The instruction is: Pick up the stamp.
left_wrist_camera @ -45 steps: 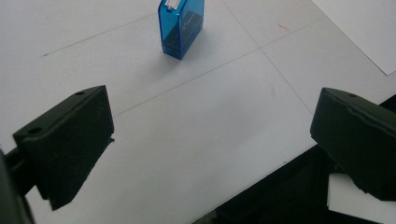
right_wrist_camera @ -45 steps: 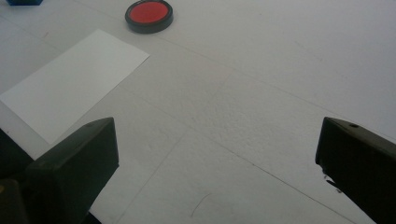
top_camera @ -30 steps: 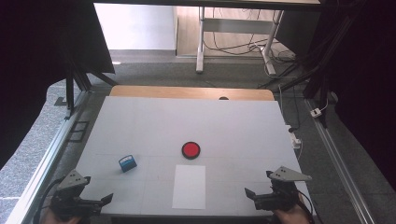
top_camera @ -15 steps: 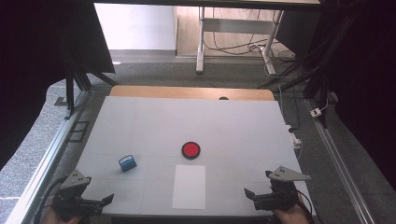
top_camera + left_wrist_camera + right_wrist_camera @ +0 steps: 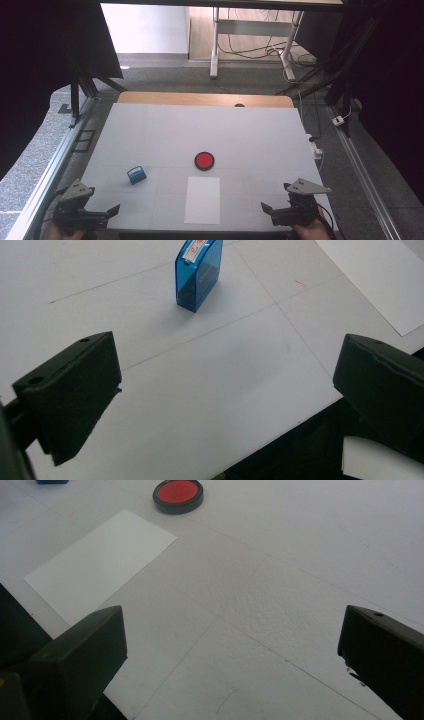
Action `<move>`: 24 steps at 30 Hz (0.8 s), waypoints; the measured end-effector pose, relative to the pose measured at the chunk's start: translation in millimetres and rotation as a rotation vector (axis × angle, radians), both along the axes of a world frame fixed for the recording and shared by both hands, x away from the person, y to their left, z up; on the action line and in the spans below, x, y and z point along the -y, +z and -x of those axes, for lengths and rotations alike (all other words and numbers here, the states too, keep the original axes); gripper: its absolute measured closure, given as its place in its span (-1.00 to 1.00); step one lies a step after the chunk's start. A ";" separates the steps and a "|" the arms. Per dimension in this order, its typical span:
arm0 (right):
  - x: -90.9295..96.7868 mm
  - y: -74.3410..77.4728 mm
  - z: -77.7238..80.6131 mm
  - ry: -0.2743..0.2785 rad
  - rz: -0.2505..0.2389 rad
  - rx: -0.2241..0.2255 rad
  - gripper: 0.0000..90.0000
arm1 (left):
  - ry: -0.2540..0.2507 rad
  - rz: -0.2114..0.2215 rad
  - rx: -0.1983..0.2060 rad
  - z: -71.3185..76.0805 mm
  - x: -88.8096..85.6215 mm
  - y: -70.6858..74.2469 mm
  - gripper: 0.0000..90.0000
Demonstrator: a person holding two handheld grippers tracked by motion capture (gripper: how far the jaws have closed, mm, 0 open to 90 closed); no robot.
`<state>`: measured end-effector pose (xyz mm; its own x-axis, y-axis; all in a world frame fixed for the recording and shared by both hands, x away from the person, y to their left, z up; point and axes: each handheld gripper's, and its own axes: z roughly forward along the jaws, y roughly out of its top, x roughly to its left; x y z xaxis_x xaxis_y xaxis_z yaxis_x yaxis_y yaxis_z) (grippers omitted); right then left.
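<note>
A small blue translucent box [image 5: 136, 175] [image 5: 198, 275] with a white label stands upright on the white table [image 5: 210, 135], left of centre. A round red disc in a black rim [image 5: 204, 160] [image 5: 178, 495] lies near the middle. A white sheet of paper [image 5: 202, 199] [image 5: 100, 565] lies flat just in front of the disc. My left gripper [image 5: 102, 213] [image 5: 225, 400] is open at the near left corner, well short of the blue box. At the near right edge my right gripper [image 5: 272, 210] [image 5: 235, 650] is open with nothing between its jaws.
A wooden strip [image 5: 205, 99] runs along the table's far edge. Metal rails [image 5: 45, 175] flank both sides of the table. A desk frame with cables [image 5: 250, 45] stands on the floor beyond. A white power strip [image 5: 317, 149] hangs off the right edge.
My left gripper has shifted slightly toward me and to the right along the near edge. The right gripper and the objects have not moved.
</note>
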<state>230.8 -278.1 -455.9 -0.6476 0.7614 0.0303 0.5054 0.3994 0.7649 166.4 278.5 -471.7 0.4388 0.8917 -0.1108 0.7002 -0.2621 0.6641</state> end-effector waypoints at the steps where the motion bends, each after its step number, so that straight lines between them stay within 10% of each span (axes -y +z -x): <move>1: -0.1 0.0 0.0 0.000 0.001 -0.001 -1.00 | -0.007 -0.004 0.002 -0.6 0.5 -0.4 -1.00; 24: -1.0 -0.3 -0.1 0.009 0.012 -0.001 -1.00 | -0.083 0.078 0.005 -20.1 3.7 -2.5 -1.00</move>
